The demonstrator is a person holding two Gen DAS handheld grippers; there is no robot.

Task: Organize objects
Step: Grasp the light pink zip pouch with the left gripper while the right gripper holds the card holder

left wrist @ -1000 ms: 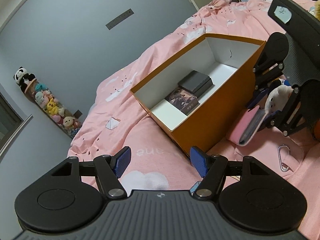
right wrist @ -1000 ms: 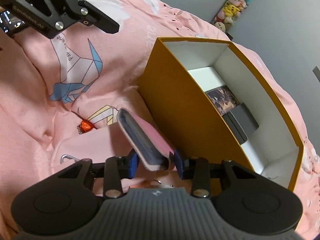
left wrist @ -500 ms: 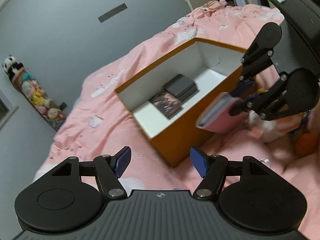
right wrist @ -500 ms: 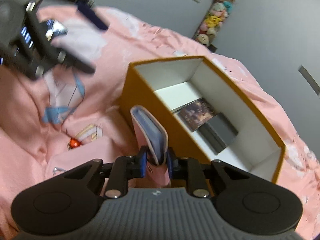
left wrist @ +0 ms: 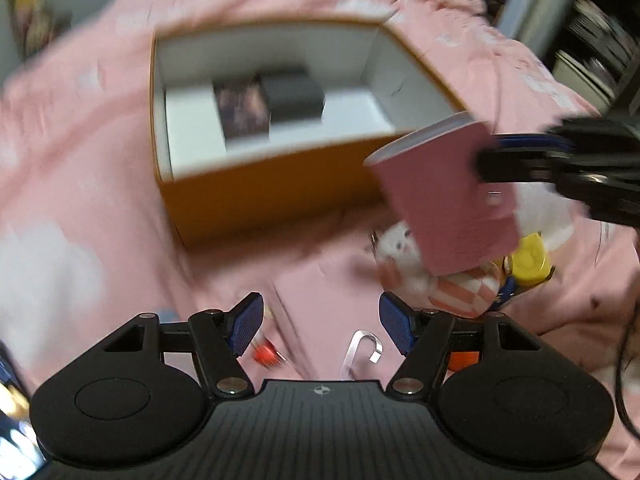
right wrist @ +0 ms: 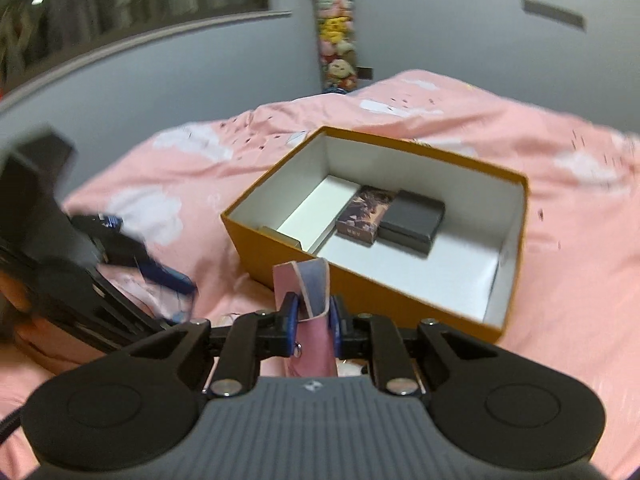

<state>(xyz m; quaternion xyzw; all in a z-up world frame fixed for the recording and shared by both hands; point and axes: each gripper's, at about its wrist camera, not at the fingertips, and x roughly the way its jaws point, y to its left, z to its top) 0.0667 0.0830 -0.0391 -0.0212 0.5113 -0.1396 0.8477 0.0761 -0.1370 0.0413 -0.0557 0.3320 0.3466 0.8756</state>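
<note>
My right gripper is clamped on the pink card holder, held above the pink bedspread just short of the orange box's near wall. Ahead inside it lie a printed box and a dark case, side by side. My left gripper, jaws slowly closing with nothing between them, hovers over a carabiner and a plush toy.

The open orange cardboard box is entered freely from above; its right floor half is blocked by a printed card box and dark grey case, touching side by side.
</note>
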